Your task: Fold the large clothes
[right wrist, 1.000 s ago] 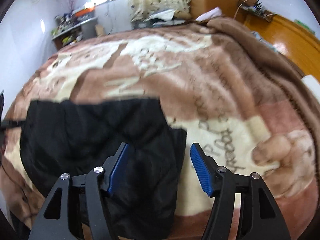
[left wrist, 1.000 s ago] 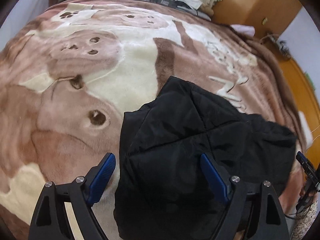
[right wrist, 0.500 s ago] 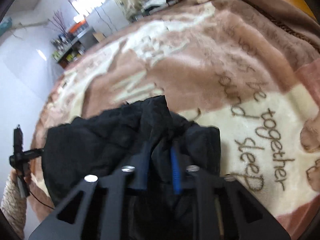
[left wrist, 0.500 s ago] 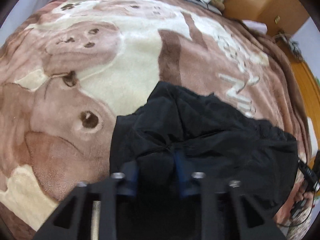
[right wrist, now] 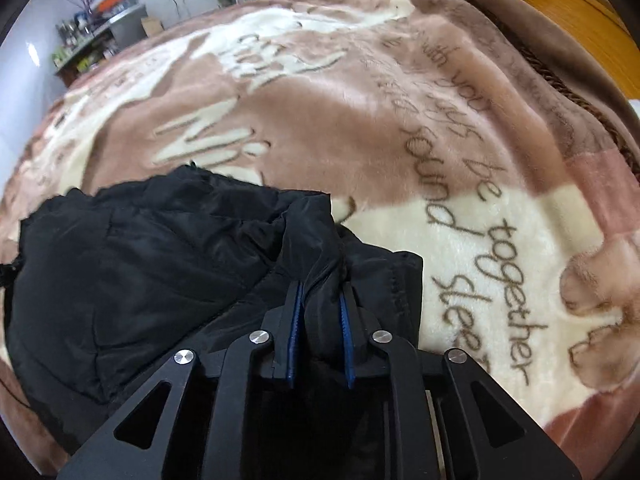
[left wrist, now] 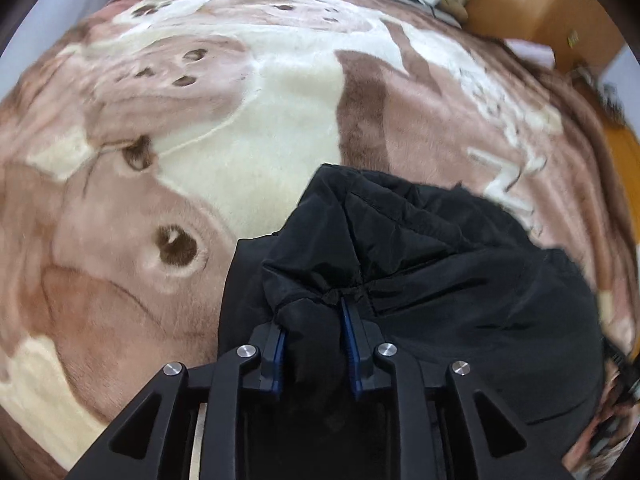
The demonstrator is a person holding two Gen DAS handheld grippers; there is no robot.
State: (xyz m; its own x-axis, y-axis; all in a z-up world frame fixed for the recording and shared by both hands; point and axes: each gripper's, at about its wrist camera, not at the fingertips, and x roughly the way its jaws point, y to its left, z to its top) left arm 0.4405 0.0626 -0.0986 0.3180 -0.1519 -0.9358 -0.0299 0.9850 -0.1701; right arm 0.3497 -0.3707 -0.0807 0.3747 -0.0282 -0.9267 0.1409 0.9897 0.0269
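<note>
A black quilted jacket (left wrist: 460, 280) lies partly folded on a brown and cream plush blanket (left wrist: 240, 128) on a bed. My left gripper (left wrist: 314, 320) is shut on a bunched fold at the jacket's near left edge and lifts it a little. In the right wrist view the same jacket (right wrist: 132, 256) spreads to the left, and my right gripper (right wrist: 320, 300) is shut on a pinched fold at its near right corner. The blue finger pads (right wrist: 294, 332) press the cloth from both sides.
The blanket (right wrist: 400, 128) with printed lettering covers the whole bed. A wooden cabinet (left wrist: 536, 4) and clutter stand at the head of the bed. Shelves with small items (right wrist: 84, 40) stand against the far wall. Orange wooden floor (right wrist: 580, 12) lies to the right.
Both grippers were open over the jacket a second ago. They closed on its near corners and now lift the bunched fabric slightly.
</note>
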